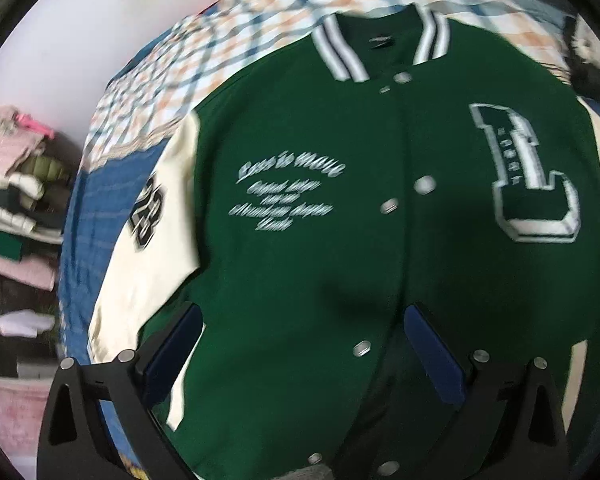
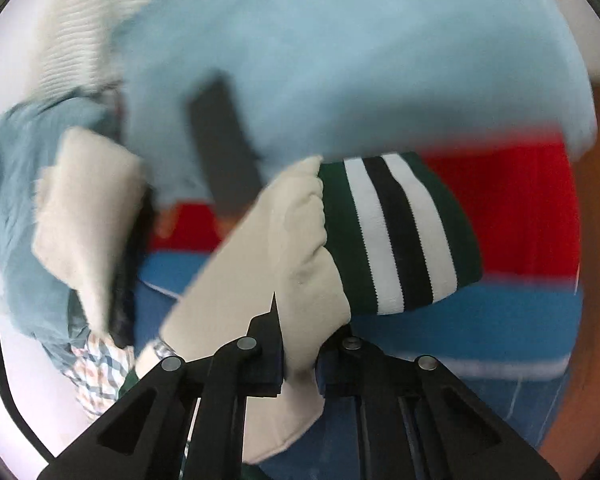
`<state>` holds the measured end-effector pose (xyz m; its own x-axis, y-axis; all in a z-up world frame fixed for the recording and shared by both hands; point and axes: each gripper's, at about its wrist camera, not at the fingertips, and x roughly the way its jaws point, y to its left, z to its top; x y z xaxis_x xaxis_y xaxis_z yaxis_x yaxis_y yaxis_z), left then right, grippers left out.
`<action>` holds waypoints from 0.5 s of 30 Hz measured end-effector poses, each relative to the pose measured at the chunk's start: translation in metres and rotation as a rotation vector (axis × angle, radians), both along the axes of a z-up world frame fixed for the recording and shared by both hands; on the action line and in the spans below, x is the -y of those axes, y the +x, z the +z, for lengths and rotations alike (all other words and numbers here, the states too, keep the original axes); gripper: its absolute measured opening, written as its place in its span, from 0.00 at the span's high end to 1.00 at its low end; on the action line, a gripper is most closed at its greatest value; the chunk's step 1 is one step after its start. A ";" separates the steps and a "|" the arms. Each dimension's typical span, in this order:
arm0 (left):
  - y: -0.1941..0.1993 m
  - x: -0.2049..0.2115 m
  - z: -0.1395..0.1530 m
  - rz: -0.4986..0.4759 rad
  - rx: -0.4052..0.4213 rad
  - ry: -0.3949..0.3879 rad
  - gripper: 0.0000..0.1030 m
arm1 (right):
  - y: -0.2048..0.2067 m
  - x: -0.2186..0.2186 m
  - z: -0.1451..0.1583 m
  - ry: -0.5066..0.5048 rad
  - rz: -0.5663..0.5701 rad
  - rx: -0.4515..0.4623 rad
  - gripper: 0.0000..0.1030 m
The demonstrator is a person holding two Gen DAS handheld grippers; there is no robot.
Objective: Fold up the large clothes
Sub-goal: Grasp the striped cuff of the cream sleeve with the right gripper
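A green varsity jacket [image 1: 300,128] with cream sleeves, a big letter patch and snap buttons lies front up on the bed. My left gripper [image 1: 300,320] hovers open over the jacket's lower front, its blue pads [image 1: 432,352] wide apart with nothing between them. In the right wrist view my right gripper [image 2: 298,360] is shut on the cream sleeve [image 2: 260,264], pinching it just behind the green, white and black striped cuff [image 2: 396,232]. The sleeve end lies over blue and red bedding.
A checked blanket [image 1: 228,40] covers the far part of the bed, over a blue cover [image 1: 96,216]. A stack of folded clothes [image 1: 16,200] stands at the left. Light blue cloth [image 2: 340,60], a ribbed white garment [image 2: 92,12] and a dark flat object [image 2: 224,148] lie beyond the cuff.
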<state>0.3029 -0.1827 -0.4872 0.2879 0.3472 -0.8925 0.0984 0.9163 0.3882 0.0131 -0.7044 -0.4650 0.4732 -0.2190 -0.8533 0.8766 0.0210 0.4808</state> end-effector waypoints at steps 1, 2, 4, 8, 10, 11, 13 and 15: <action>0.003 0.006 -0.001 -0.009 0.003 -0.006 0.00 | 0.011 0.008 0.012 -0.037 0.014 0.002 0.90; 0.006 0.010 -0.003 -0.016 0.005 -0.015 0.00 | 0.025 0.020 0.025 -0.083 0.032 0.004 0.90; 0.013 0.016 -0.007 -0.018 0.007 -0.035 0.00 | 0.053 0.040 0.050 -0.145 0.050 0.012 0.90; 0.030 0.010 -0.014 0.001 0.025 -0.064 0.00 | 0.115 0.051 0.098 -0.250 0.133 0.034 0.90; 0.038 -0.001 -0.018 0.023 0.036 -0.073 0.00 | 0.153 0.035 0.128 -0.307 0.205 0.054 0.90; 0.041 -0.011 -0.019 0.043 0.040 -0.078 0.00 | 0.167 0.025 0.138 -0.324 0.238 0.062 0.90; 0.042 -0.030 -0.021 0.080 0.042 -0.092 0.00 | 0.201 -0.011 0.163 -0.364 0.326 0.082 0.91; 0.043 -0.054 -0.023 0.120 0.047 -0.100 0.00 | 0.237 -0.065 0.182 -0.386 0.432 0.104 0.91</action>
<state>0.3455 -0.1291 -0.5099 0.2921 0.2916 -0.9108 -0.0298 0.9547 0.2961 0.2503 -0.6398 -0.2825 0.6656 -0.2738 -0.6943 0.6984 0.5564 0.4501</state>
